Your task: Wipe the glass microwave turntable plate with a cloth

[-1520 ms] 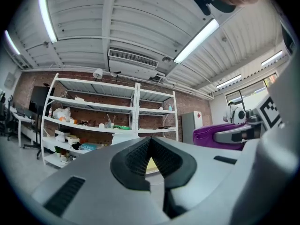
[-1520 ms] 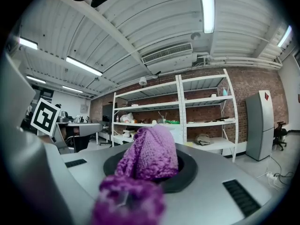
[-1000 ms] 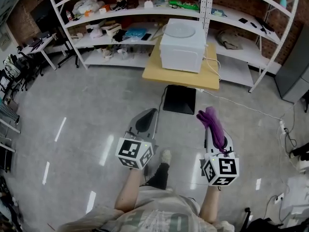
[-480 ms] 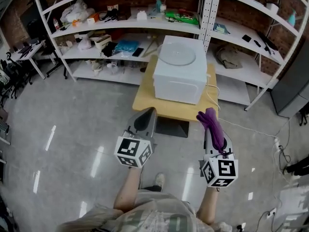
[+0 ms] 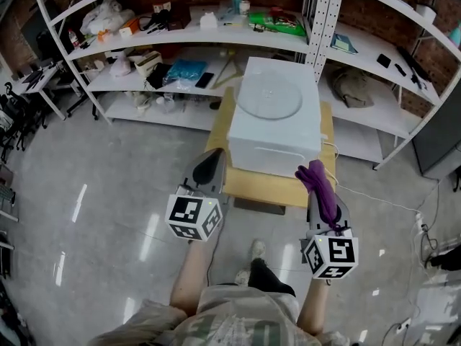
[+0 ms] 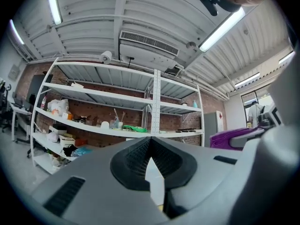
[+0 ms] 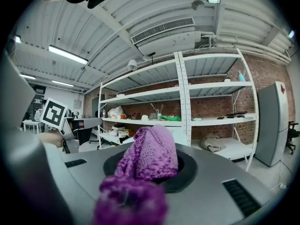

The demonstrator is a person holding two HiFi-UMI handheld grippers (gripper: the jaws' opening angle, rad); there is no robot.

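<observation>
Tabletop (image 5: 268,187) and microwave (image 5: 277,132) have drawn nearer, now at 12 o'clock. The glass turntable plate (image 5: 269,96) lies on the microwave's top, untouched. Right claw (image 5: 317,184) is clamped on the purple cloth (image 5: 323,193); left claw (image 5: 209,166) is closed, empty. I judge the approach nearly done, wiping unstarted.

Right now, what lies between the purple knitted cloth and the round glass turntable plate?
In head view, only the white microwave's bare top and front, under the glass plate.
</observation>
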